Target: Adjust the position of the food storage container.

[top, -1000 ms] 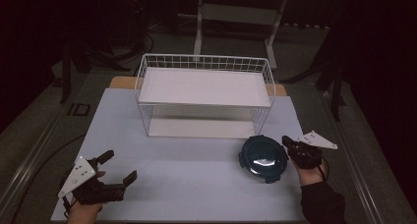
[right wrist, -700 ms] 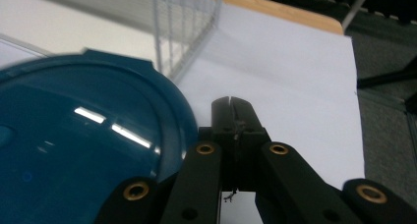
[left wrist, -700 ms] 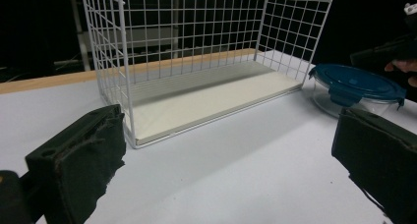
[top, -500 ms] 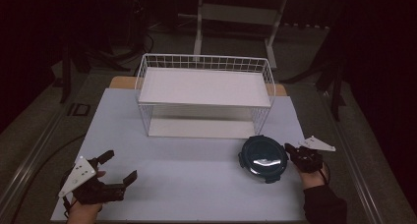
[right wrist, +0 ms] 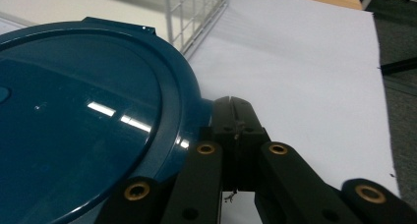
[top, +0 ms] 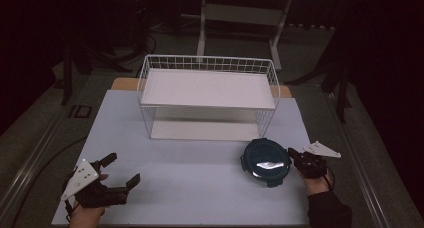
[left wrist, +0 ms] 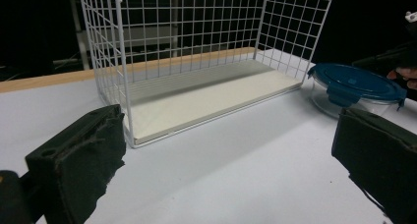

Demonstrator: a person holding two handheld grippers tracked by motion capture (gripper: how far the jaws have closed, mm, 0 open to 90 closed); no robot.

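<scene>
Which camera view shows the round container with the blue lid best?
The left gripper view: the container shows from the side, blue lid, clips and clear body together. The high view shows its lid from above; the right gripper view shows part of the lid, very close.

The round container's dark blue plastic lid point(right wrist: 83, 121) is glossy and smooth, mirroring the ceiling lights; its clear body point(left wrist: 334, 98) looks like glass or clear plastic, I cannot tell which. The white wire rack point(top: 207, 95) is thin coated metal mesh with matt white shelf boards. The pale grey table top point(top: 200, 168) is matt and smooth, with a bare wooden edge point(left wrist: 44, 80) at the far side. The black jaw pads point(left wrist: 81, 160) of the left gripper point(top: 121, 170) look rough and frayed.
</scene>
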